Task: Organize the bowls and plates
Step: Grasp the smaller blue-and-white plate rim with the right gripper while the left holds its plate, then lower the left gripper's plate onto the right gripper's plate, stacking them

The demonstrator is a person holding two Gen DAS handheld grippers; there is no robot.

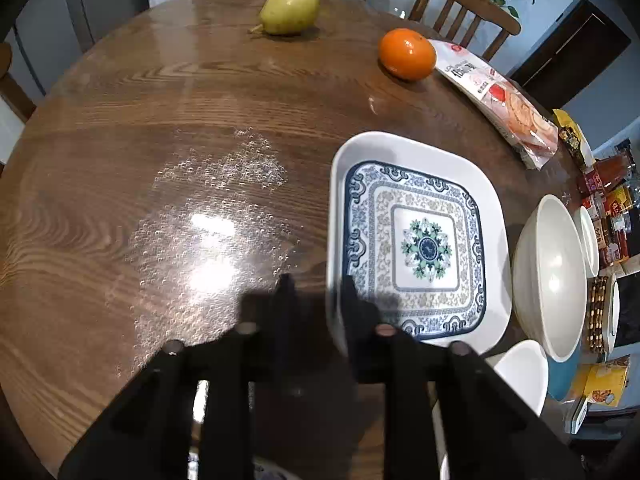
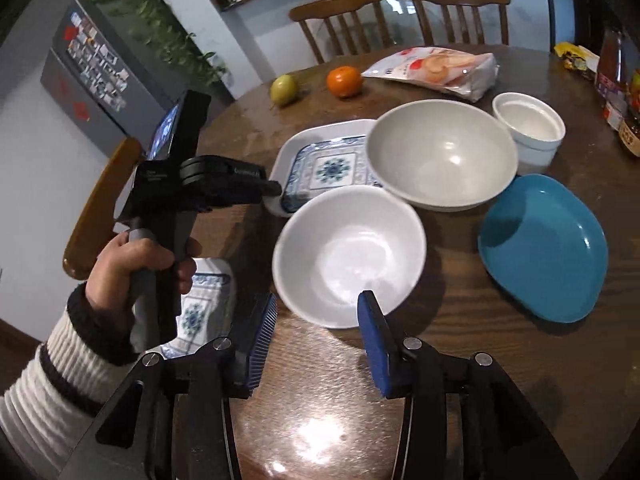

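The sorting looks barely begun. On the round brown wooden desk (image 2: 460,280) the dishes lie spread out, each on its own spot. Nothing is stacked yet.

The square white plate with the blue flower pattern (image 1: 420,240) sits in the lower right of the left wrist view. It lies flat, face up. It is about as wide as it is long, so it has no real long side. One corner points down toward the left gripper (image 1: 316,292). Its jaws are narrow and look closed on the plate's near left rim, one finger inside and one outside.

The right gripper (image 2: 316,320) hangs low in its view with jaws partly open and nothing in them. Just above it sits a small white round bowl (image 2: 348,256), mouth up. Behind that is a bigger grey-white bowl (image 2: 440,156), then a little white round dish (image 2: 528,124). A teal blue plate (image 2: 544,248) lies at the right. Another patterned plate (image 2: 204,308) peeks out at the lower left.

All of these are left to gather.
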